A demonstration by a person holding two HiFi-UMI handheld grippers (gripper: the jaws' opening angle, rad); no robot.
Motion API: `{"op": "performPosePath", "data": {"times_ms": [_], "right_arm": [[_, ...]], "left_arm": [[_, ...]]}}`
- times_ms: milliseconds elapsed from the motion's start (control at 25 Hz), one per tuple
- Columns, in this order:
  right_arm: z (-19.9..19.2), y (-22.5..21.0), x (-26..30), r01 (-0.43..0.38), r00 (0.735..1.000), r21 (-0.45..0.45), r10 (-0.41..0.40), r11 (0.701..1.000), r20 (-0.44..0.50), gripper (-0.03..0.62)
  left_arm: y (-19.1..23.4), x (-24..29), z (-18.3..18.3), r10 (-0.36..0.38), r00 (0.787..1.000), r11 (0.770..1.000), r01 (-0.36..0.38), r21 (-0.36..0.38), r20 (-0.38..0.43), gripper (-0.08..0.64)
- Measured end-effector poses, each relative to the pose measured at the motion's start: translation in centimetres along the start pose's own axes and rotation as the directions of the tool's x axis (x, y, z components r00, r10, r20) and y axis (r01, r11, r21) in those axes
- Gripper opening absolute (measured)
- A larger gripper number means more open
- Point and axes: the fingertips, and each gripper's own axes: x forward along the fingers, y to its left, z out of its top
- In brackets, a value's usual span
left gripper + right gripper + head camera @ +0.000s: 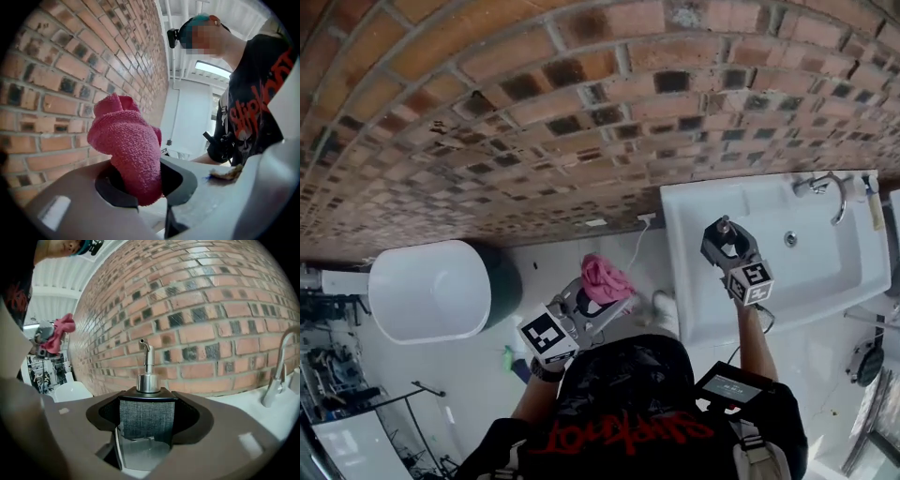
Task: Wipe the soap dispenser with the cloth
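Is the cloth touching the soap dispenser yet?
No, the head view shows the pink cloth in the left gripper held well apart from the soap dispenser in the right gripper.

The left gripper [140,187] has its jaws closed on the pink cloth [129,145] — bunched, sticking up above them. A brick wall [70,70] (left side) — a person's black shirt [253,103] stands at the right.

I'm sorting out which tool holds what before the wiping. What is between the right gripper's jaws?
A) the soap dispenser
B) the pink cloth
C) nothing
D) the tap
A: the right gripper is shut on the grey body of the soap dispenser; the pink cloth is in the left gripper.
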Motion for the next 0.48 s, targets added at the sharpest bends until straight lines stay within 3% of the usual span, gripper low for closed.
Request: {"op": "performPosePath", "data": {"times_ms": [200,360,480], "right_arm": [[-2.7,-4.7,6.3,0.052,0.998,0.012,-0.051,0.999,-0.047,0.302],[-3.2,-7.3,9.2,0.130,0.991,-0.042,-0.131,0.991,-0.038,0.301],[-2.5,-7.5,10.7,0.135,0.991,-0.071,-0.134,0.988,0.016,0.302]], "left_arm": [[-0.7,-1.6,-1.0,0.195,0.981,0.981,-0.195,-0.022,-0.014,0.091],[-0.5,-3.8,-1.9,0.353,0.936,0.933,-0.352,-0.068,-0.001,0.091],[-0.3,-4.0,-2.3,0.397,0.918,0.914,-0.396,-0.086,0.002,0.091]]}}
